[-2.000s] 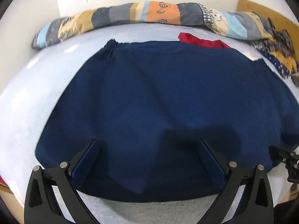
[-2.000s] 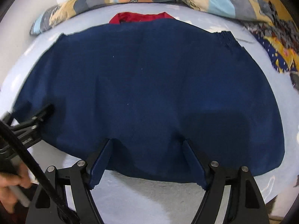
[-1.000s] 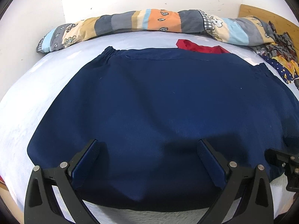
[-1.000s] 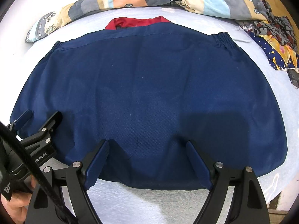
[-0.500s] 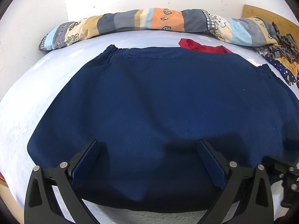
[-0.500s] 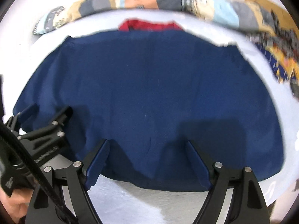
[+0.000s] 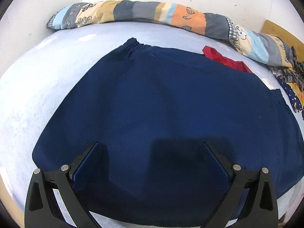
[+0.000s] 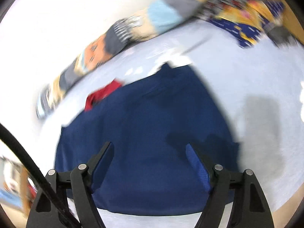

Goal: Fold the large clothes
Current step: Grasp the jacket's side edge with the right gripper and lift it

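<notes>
Navy garment lay flat on pale bed sheet. Left gripper, right gripper both gaped empty, right's jaws just narrowing. Best: pinch near hem corners, lift evenly.

place: bedroom | shown by: bed sheet, patchwork quilt

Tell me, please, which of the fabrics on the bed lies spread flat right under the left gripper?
The navy blue garment, spread flat and wide. The red garment only peeks out past its far edge, and the patchwork quilt is bunched along the wall.
</notes>
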A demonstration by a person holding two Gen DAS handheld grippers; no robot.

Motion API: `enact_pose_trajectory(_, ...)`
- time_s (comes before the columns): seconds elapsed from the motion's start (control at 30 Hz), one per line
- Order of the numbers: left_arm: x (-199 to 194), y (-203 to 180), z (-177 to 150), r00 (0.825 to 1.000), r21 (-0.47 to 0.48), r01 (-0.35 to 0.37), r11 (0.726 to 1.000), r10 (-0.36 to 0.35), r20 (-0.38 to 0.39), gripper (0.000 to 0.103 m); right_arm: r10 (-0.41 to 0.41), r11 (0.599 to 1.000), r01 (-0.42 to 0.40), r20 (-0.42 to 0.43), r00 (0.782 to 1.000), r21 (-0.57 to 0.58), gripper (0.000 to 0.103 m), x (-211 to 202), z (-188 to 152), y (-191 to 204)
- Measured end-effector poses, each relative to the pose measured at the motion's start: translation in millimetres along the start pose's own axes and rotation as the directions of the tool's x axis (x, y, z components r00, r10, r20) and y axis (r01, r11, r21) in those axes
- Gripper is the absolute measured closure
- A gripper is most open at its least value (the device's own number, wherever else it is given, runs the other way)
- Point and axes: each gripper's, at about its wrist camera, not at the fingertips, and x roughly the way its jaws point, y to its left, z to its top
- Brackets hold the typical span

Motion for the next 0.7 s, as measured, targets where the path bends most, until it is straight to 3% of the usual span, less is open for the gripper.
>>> enact_pose_trajectory(0.17,-0.6,-9.4,-1.4,1.000,0.030,0.009,1.000,-0.009,-0.009,0.000,0.060,0.974,-0.051,-0.033,0.998,0.221,0.020,-5.7,16.2,-89.6)
enact_pose_trajectory(0.23,-1.5,-11.2,-1.7,1.000,0.031,0.018,0.999,-0.018,-0.008,0.000,0.046,0.959,-0.030,-0.052,0.998,0.283,0.020,-2.8,11.2,-113.7)
enact_pose_trajectory(0.3,-0.8,-12.9,-1.1,1.000,0.033,0.017,0.999,-0.016,-0.011,0.000,0.091,0.939,-0.058,-0.083,0.992,0.338,0.020,7.2,5.1,-129.7)
enact_pose_trajectory(0.37,0.1,-13.5,-1.0,1.000,0.031,0.018,0.999,-0.018,-0.014,0.000,0.132,0.934,-0.086,-0.111,0.985,0.347,0.020,17.5,2.2,-128.7)
enact_pose_trajectory(0.7,1.6,-14.8,-2.2,1.000,0.047,0.013,0.999,-0.013,-0.015,0.000,0.135,0.968,-0.092,-0.180,0.974,0.232,0.019,51.2,4.2,-95.8)
